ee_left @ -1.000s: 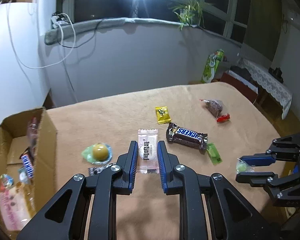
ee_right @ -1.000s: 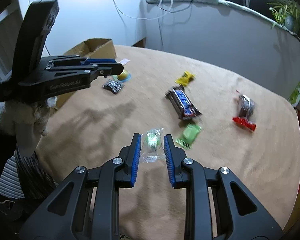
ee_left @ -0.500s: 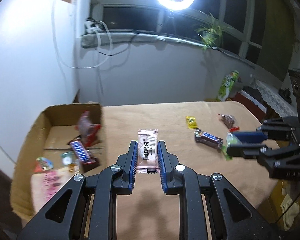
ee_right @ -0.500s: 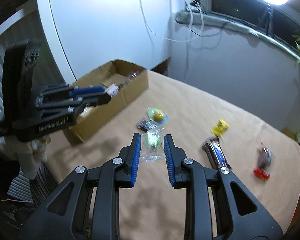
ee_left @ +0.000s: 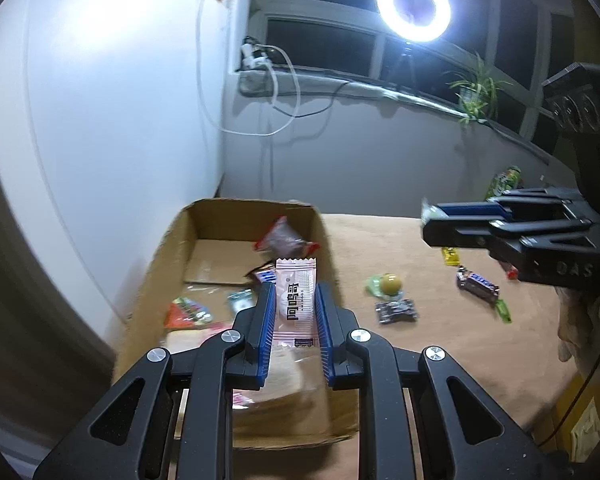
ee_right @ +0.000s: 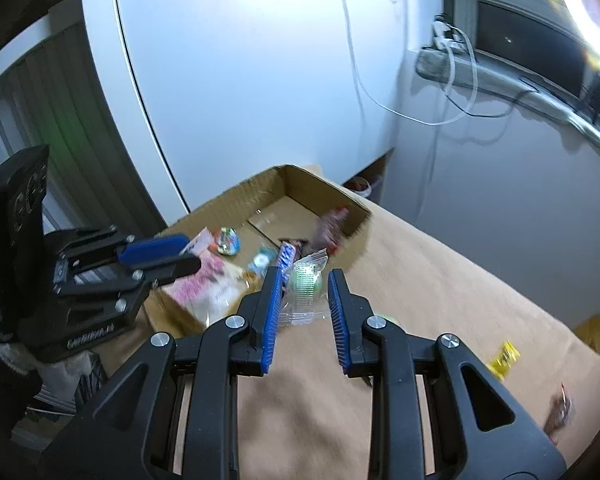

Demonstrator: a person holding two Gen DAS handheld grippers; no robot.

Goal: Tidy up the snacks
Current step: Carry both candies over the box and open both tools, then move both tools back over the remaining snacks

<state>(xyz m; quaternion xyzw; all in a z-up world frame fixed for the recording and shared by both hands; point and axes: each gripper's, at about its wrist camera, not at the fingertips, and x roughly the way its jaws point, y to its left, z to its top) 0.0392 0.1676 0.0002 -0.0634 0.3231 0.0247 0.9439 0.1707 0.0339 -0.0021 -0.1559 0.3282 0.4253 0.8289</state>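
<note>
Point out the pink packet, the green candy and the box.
pink packet [ee_left: 295,300], left wrist view, printed middle.
green candy [ee_right: 306,283], right wrist view, green centre.
box [ee_left: 252,216], left wrist view, far wall.

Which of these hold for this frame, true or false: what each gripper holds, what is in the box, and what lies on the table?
1. The left gripper holds a pink sachet. True.
2. The right gripper is empty. False: it holds a clear packet with a green candy.
3. The cardboard box is empty. False: several snacks lie inside.
4. A Snickers bar lies on the table. True.
5. The box stands on the floor. False: it sits on the table.
</note>
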